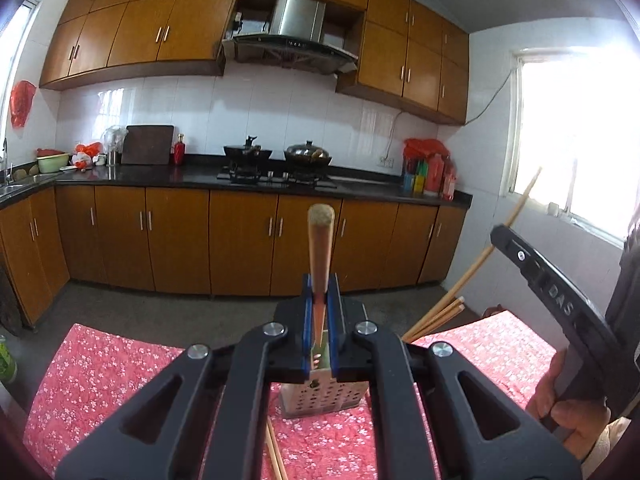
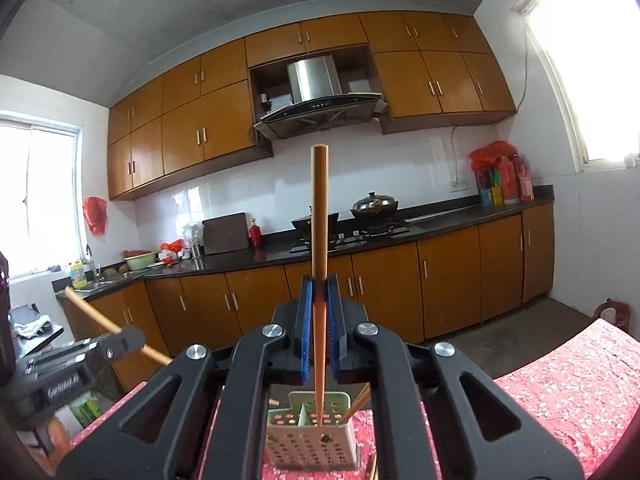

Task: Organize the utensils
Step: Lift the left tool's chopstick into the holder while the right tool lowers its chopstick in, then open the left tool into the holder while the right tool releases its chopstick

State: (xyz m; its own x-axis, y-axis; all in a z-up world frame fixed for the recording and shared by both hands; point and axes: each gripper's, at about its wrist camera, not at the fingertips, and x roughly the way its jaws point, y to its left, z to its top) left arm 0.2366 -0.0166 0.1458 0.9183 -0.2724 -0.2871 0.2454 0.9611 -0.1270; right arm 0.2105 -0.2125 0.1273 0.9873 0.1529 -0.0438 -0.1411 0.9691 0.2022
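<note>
Wooden chopsticks are the business here: each claw is clamped tight on one, and both sticks stand above the perforated holder on the red floral surface (image 1: pixel 100 364).

The left claw (image 1: pixel 320 312) has its blue pads closed onto a single chopstick (image 1: pixel 320 248), which runs up past the fingertips and down toward the holder (image 1: pixel 320 396) just below. The right claw (image 2: pixel 319 312) grips its own chopstick (image 2: pixel 319 216) in the same way, pads pressed to the wood; the lower tip appears to sit over or just inside a compartment of the pale holder (image 2: pixel 312 444), though whether it touches the bottom I cannot tell.

Several chopsticks (image 1: pixel 436 312) already lean in the holder, and a loose pair (image 1: pixel 276 456) lies on the cloth in front of it, seen between the left claw's arms. So the sorting looks partly done, and the step in hand is carrying two sticks to the holder.

Next, I judge, each stick needs lining up over a slot, lowering until its tip is well inside, and only then letting go. The two claws are close together, so going one at a time would avoid a knock.
</note>
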